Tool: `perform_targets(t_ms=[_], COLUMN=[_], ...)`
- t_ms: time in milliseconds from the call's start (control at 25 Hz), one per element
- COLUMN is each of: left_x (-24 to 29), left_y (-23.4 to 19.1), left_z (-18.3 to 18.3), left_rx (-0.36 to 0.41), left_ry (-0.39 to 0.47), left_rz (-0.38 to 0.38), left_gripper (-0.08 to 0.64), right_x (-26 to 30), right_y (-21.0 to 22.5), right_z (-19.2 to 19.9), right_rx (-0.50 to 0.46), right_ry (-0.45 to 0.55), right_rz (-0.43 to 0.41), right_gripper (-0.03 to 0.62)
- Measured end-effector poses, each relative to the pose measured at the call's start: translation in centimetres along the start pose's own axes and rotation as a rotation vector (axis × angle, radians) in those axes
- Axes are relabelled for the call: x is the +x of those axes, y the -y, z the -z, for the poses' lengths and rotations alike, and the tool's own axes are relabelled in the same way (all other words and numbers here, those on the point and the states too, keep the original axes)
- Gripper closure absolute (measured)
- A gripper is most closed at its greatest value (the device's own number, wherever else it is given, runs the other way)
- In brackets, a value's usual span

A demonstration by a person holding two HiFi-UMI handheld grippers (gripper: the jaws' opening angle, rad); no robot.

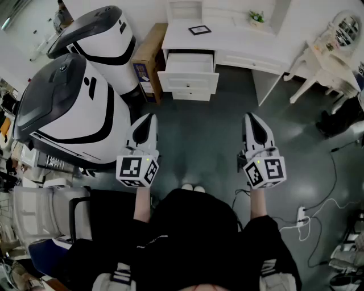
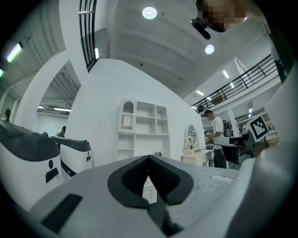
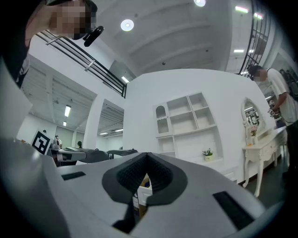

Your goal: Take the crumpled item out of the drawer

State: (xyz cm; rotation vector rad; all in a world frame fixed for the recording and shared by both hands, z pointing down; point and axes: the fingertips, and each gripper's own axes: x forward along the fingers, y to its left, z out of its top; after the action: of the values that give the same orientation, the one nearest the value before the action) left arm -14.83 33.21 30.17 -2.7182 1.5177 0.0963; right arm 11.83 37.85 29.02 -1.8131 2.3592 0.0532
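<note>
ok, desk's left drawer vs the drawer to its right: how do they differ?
The left drawer is pulled out; the right drawer sits shut, flush with the desk front. The left drawer's pale inside shows from above; the right drawer's is hidden. The left drawer sits under the picture frame, the right drawer nearer the potted plant. Both are white.

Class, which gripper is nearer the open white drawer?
Left. The left gripper hangs short of the open white drawer, slightly left; the right gripper is farther right.
</note>
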Motion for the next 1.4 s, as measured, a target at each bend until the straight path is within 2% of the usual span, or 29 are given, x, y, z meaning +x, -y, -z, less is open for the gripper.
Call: perform_targets(t_ms=[560, 840, 1120, 1400], left_x=[-0.1, 0.1, 2.5, 9.0], left_y=[2.7, 1.6, -0.8, -3.9], left_z=[0.6, 1.7, 2.8, 3.6], left_rx=[0.001, -0.021, -0.04, -0.057], left_ry=[-0.017, -0.031, -0.048, -0.055], left_rz=[0.001, -0.035, -0.067, -0.058], left_gripper=[0.561, 0.561, 0.563, 0.562], right_x=[-1.1, 0.6, 4.5, 10.9], right_y=[2.2, 2.1, 2.4, 4.4], right_z=[0.2, 0.6, 2.2, 3.3], right_rx=[0.046, 0.061, 0.074, 0.082], right_ry=[0.022, 0.02, -0.007, -0.01], right_rz=[-0.001, -0.037, -0.061, -0.062], right_gripper=[0.601, 0.601, 0.601, 0.601])
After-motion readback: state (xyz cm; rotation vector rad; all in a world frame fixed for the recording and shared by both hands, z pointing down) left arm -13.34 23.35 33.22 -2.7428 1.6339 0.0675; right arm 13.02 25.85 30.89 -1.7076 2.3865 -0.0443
